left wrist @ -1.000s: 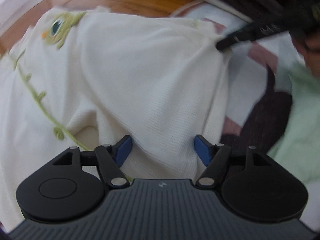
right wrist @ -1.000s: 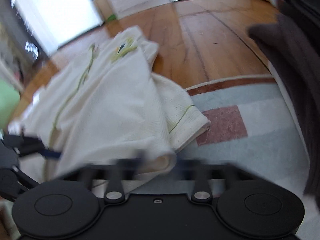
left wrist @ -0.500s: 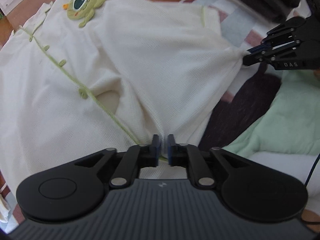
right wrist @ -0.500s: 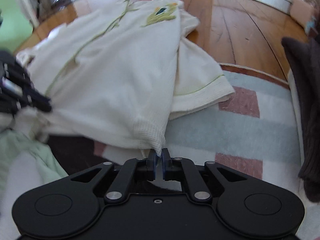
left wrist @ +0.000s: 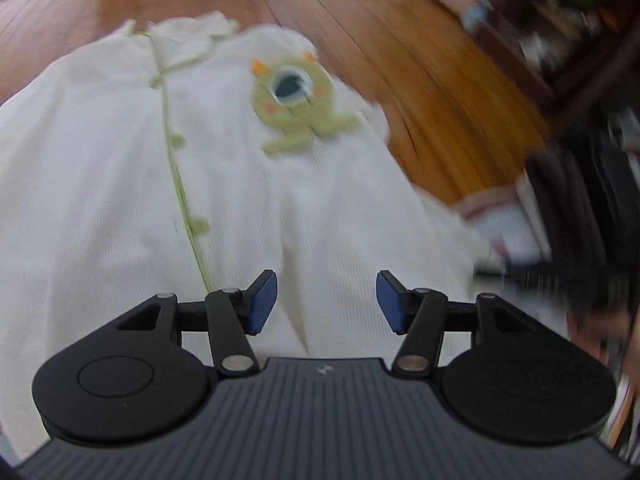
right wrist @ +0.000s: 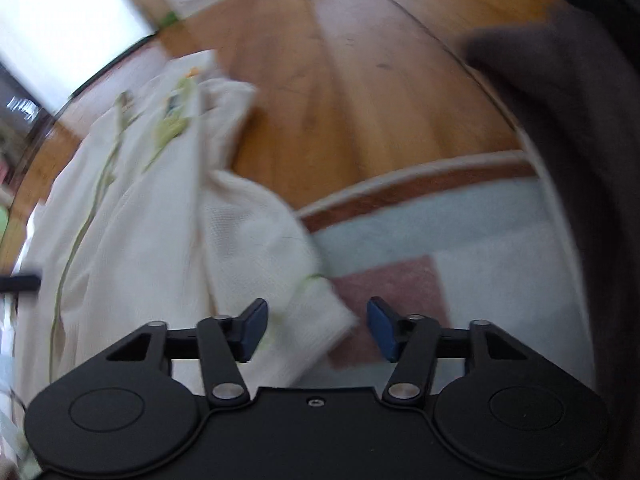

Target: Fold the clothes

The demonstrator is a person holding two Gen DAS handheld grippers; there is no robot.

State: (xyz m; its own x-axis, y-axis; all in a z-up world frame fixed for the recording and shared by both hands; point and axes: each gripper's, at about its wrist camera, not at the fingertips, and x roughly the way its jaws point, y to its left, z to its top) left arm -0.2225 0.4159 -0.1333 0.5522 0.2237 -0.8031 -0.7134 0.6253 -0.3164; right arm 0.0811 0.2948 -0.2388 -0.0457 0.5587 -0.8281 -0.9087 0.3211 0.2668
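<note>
A cream knit garment [left wrist: 224, 184] with a green one-eyed monster patch [left wrist: 294, 98] and a green vine trim lies spread over the wood floor and rug. My left gripper [left wrist: 326, 300] hovers over its lower part, jaws opening, blue pads apart and pressing on nothing. In the right wrist view the same garment [right wrist: 152, 232] lies at the left, one sleeve [right wrist: 316, 320] reaching out onto the rug. My right gripper [right wrist: 316, 330] hangs above that sleeve end, jaws opening; the cloth lies below them and is not pinched.
Wood floor [right wrist: 360, 112] runs behind the garment. A patterned rug [right wrist: 460, 248] in pale blue, white and pink lies at the right. Dark fabric [right wrist: 580, 140] bulks along the right edge. Dark furniture [left wrist: 580, 60] stands at the upper right of the left wrist view.
Both grippers were shut on the garment's hem half a second ago; both have let go and opened. The left view has rolled and risen toward the patch. The right one shifted over the sleeve.
</note>
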